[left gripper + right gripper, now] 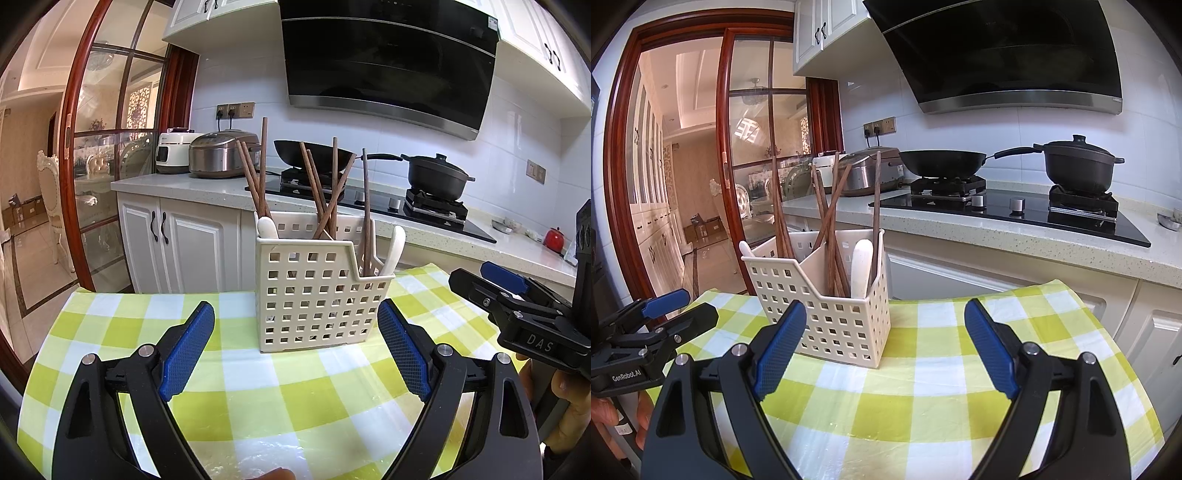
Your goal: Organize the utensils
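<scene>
A cream perforated utensil holder point(317, 299) point(827, 314) stands upright on the green-and-white checked tablecloth point(258, 398) point(923, 398). Several brown wooden chopsticks point(325, 199) point(831, 218) and two white spoons point(266, 227) point(861, 267) stick out of its compartments. My left gripper point(295, 343) hangs just in front of the holder, open and empty. My right gripper point(884, 343) is also open and empty, to the right of the holder and a little nearer than it. Each gripper shows at the edge of the other's view: the right gripper point(491, 280) and the left gripper point(676, 306).
Behind the table runs a kitchen counter point(184, 184) point(1034, 236) with a rice cooker point(221, 155), a wok point(942, 162) and a lidded black pot point(436, 175) point(1078, 162) on the stove. A red jar point(554, 239) sits far right. A glass sliding door point(753, 147) is on the left.
</scene>
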`<act>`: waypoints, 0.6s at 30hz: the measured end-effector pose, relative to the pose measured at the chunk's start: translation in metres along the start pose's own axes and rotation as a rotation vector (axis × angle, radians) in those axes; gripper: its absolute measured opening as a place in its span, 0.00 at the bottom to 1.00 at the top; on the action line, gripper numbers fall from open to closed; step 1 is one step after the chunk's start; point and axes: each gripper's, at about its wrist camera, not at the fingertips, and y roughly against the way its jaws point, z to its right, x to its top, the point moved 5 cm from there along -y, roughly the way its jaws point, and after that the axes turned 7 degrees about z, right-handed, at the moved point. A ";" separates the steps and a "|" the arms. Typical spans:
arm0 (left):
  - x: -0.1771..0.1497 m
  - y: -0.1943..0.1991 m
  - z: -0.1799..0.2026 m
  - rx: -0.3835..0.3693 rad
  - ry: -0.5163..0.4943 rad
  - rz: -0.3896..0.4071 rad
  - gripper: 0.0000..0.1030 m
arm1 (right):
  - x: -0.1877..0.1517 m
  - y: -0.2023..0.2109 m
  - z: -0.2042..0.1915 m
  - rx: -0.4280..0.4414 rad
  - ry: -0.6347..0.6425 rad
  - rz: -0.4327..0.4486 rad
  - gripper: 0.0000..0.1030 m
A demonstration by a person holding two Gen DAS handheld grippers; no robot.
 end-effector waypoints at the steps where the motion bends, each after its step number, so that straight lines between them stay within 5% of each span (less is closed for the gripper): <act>1: 0.000 0.000 0.000 0.000 0.000 0.000 0.81 | 0.000 0.000 0.000 0.000 0.000 0.000 0.82; 18: -0.001 0.001 0.001 -0.003 -0.004 0.001 0.81 | -0.001 0.000 0.000 0.001 -0.001 -0.001 0.82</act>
